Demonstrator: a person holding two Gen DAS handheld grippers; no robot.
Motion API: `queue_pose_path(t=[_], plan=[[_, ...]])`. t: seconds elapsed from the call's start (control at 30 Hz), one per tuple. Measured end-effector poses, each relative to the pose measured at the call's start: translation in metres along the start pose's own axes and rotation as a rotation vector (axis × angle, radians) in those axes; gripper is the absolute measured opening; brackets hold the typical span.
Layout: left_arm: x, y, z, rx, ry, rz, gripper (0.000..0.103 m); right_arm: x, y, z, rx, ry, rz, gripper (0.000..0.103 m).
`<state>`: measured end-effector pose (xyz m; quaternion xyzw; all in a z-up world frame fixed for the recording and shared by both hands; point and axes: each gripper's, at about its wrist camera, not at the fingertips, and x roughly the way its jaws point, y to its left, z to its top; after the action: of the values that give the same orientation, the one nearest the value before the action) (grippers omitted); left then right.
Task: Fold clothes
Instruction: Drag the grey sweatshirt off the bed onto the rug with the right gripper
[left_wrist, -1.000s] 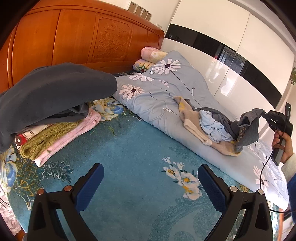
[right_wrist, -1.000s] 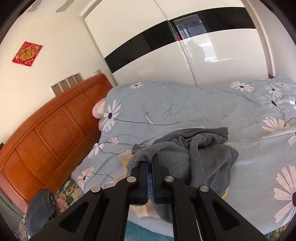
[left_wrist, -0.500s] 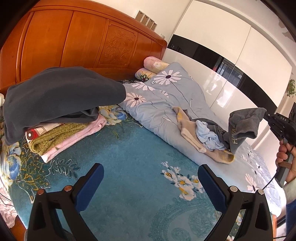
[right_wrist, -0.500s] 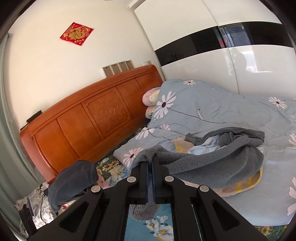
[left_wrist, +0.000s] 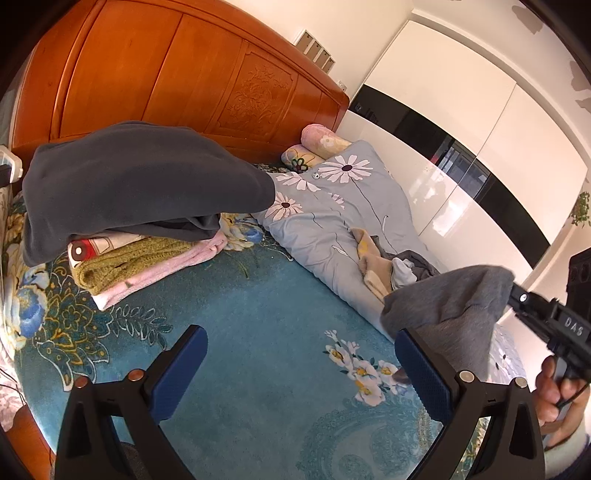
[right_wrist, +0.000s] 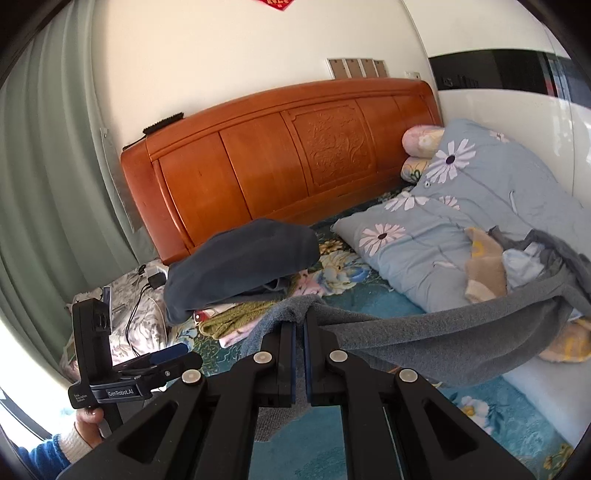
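Right gripper (right_wrist: 300, 334) is clenched on a fold of the grey sweater (right_wrist: 443, 339), pads nearly touching w/ cloth pinched between. Left gripper (left_wrist: 301, 363) is released, jaws spread wide, nothing between them; its right finger (left_wrist: 424, 369) sits just in front of the hanging grey cloth, contact can't be told.

Vs 0.5 s ago: right gripper has swung further left toward the headboard (right_wrist: 288, 155), and in the left wrist view the sweater (left_wrist: 448, 306) has come much nearer the left gripper, now right beside its right finger instead of far off over the quilt. Left gripper's opening is unchanged. Pile of unfolded clothes (left_wrist: 384, 266) on the quilt (left_wrist: 332, 206) stays put.

Sweater is lifted off the bed, stretched between the right gripper and the pile: long axis runs left-right in the right wrist view, pinched end at left-near, far end trailing right onto the pile (right_wrist: 517, 258). Lower edge sags over the teal bedspread (left_wrist: 258, 314).

Folded stack (left_wrist: 140, 206) w/ dark grey top layer sits far left by the headboard, well apart from the sweater.
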<state>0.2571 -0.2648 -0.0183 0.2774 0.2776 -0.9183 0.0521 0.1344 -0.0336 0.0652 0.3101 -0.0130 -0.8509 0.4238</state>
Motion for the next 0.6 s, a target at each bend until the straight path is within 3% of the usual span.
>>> queue_pose_path(t=[0.13,0.27,0.37,0.5,0.6], plan=[[0.005,0.009,-0.003,-0.033,0.017,0.014,0.103,0.061,-0.008,-0.032,0.037,0.141,-0.078,0.004],[0.014,0.012,-0.005,-0.062,0.045,-0.003,0.103,0.123,-0.042,-0.071,0.206,0.283,-0.144,0.004],[0.027,0.006,-0.008,-0.057,0.08,-0.016,0.103,0.149,-0.06,-0.099,0.314,0.374,-0.138,0.009],[0.06,-0.001,-0.018,-0.07,0.204,-0.017,0.103,0.148,-0.06,-0.124,0.245,0.439,-0.139,0.031],[0.091,0.0,-0.031,-0.119,0.308,-0.019,0.103,0.128,-0.086,-0.14,0.294,0.439,-0.142,0.048]])
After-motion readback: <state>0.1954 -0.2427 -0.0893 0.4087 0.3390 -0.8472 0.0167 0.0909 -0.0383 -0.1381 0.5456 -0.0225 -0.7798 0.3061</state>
